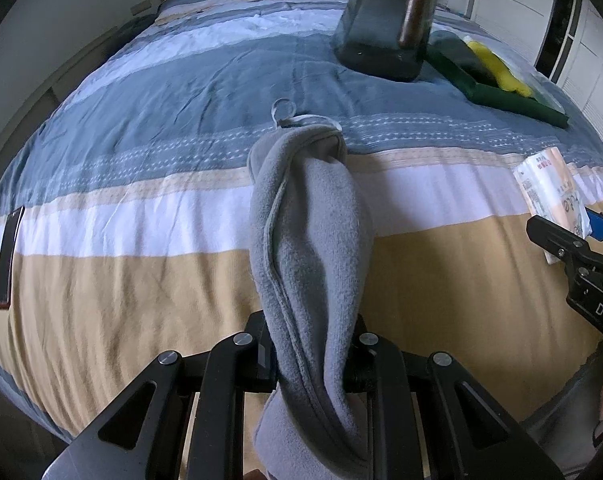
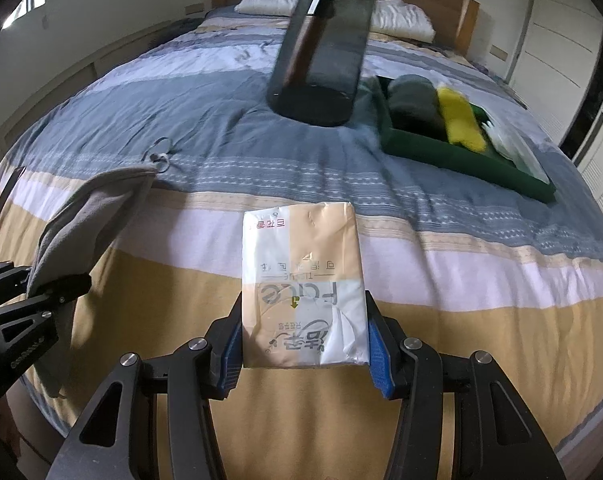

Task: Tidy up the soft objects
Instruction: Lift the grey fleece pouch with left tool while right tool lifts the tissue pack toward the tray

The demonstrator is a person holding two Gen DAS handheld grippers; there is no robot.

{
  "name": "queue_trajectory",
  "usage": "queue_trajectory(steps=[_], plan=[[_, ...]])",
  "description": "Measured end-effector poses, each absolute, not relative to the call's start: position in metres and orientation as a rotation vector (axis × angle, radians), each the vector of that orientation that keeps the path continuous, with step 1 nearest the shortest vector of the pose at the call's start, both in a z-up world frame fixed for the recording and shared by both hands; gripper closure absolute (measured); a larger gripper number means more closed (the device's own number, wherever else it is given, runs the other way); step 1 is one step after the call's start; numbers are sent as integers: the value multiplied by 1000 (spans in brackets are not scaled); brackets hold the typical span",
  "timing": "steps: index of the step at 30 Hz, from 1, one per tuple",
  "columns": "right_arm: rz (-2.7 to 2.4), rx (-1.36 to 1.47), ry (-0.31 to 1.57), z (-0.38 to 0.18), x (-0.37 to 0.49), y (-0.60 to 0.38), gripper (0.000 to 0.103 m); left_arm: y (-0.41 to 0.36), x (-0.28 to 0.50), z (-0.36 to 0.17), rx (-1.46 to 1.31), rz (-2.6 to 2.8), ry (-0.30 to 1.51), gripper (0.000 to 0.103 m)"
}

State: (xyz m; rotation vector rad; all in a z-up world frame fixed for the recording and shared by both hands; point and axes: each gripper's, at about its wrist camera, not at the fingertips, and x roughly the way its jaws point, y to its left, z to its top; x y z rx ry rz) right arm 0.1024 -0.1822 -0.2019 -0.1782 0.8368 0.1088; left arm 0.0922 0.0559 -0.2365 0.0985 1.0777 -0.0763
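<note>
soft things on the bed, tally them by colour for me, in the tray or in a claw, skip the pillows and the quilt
grey: 2, the cloth in the left claw and the roll in the green tray
yellow: 1, the roll in the tray
tan and white: 1, the tissue pack in the right claw
total: 4

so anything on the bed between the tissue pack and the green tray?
Nothing visible. The right tool holds the tissue pack; only bare striped duvet lies between it and the green tray. The dark upright stand sits left of that path.
</note>
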Motion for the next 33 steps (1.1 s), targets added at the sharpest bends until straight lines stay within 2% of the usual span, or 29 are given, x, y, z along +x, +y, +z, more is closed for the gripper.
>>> queue_trajectory(steps=[16, 33], plan=[[-21, -95, 843, -190, 102, -256, 53, -14, 106, -218, 178, -186, 1061, 88], [-180, 34, 773, -159, 105, -354, 53, -128, 129, -194, 275, -367, 1027, 88]])
